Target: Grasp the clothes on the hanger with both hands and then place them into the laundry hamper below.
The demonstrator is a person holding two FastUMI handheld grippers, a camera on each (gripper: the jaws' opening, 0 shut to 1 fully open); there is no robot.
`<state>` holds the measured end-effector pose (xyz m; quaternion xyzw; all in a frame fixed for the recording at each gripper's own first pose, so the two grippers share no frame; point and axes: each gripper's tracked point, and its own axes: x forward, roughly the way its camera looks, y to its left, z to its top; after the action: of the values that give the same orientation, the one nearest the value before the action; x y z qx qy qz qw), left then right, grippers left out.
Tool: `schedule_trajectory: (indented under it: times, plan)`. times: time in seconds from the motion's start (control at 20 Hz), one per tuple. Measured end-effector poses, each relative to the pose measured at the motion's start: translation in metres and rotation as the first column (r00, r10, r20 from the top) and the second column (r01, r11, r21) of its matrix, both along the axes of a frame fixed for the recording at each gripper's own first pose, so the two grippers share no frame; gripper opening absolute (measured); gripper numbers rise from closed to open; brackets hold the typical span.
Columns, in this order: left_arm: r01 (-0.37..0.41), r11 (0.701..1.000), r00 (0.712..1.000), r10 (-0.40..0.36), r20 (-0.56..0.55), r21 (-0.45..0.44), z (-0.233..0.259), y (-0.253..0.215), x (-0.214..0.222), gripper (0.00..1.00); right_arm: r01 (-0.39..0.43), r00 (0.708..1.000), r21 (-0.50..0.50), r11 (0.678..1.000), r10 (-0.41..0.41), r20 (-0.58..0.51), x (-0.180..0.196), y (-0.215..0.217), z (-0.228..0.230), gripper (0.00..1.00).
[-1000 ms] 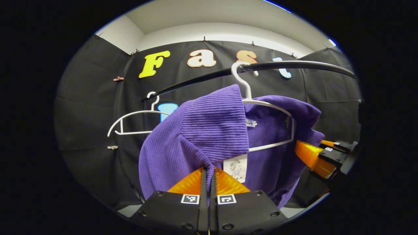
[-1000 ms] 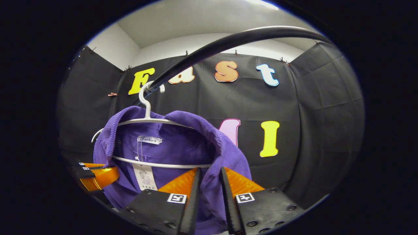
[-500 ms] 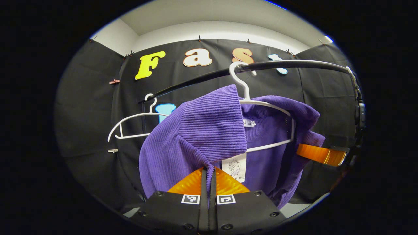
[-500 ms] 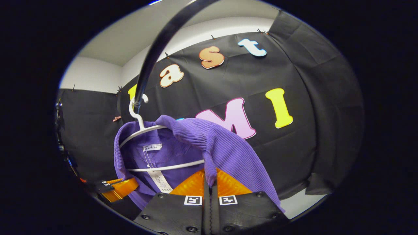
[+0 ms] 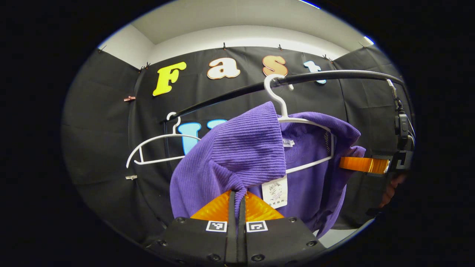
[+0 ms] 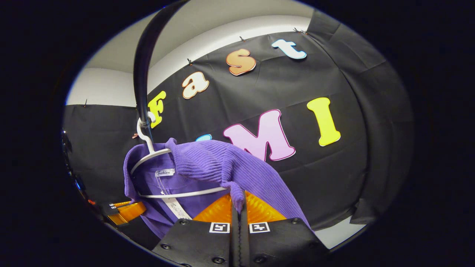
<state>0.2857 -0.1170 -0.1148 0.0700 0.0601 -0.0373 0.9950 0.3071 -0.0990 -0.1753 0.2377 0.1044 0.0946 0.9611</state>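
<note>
While the purple garment (image 5: 237,155) hangs on the white hanger (image 5: 293,122) from the black rail (image 5: 334,76), a fold of its ribbed shoulder is pinched in the left tool (image 5: 236,194), clenched on the cloth. At the opposite shoulder a fold is likewise clamped by the right tool (image 6: 237,198), seen farther off in the left gripper view (image 5: 362,164). For a clean removal, both shoulders should be raised together and drawn outward past the hanger's ends, so that the hook is not dragged along the rail. An empty hanger (image 5: 156,146) hangs to the left. The hamper's place cannot be told.
</note>
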Motion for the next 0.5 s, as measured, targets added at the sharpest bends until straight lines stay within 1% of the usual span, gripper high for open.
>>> schedule_trajectory:
  times: [0.1,0.15,0.2,0.3,0.5]
  plan:
    - [-0.004,1.000,1.000,0.004,0.000,-0.004,0.000,-0.001,0.005,0.03,-0.003,1.000,0.034,0.999,0.003,-0.011,0.014,-0.003,-0.007,0.05]
    - [-0.005,1.000,1.000,0.005,-0.004,-0.006,0.000,-0.002,0.007,0.05,-0.004,1.000,0.044,0.999,0.005,-0.016,0.022,-0.004,-0.009,0.08]
    - [-0.006,1.000,1.000,0.006,-0.007,-0.007,-0.001,-0.001,0.007,0.05,-0.003,1.000,0.045,0.999,0.004,-0.020,0.027,-0.006,-0.008,0.05]
    - [-0.009,1.000,1.000,0.009,-0.006,-0.003,0.003,0.004,0.007,0.03,0.005,1.000,0.047,0.999,-0.004,-0.012,0.029,-0.015,0.003,0.05]
    - [-0.011,1.000,1.000,0.011,-0.001,0.007,0.011,0.003,0.010,0.03,0.067,0.997,0.064,0.996,-0.069,0.037,0.053,-0.053,0.025,0.04]
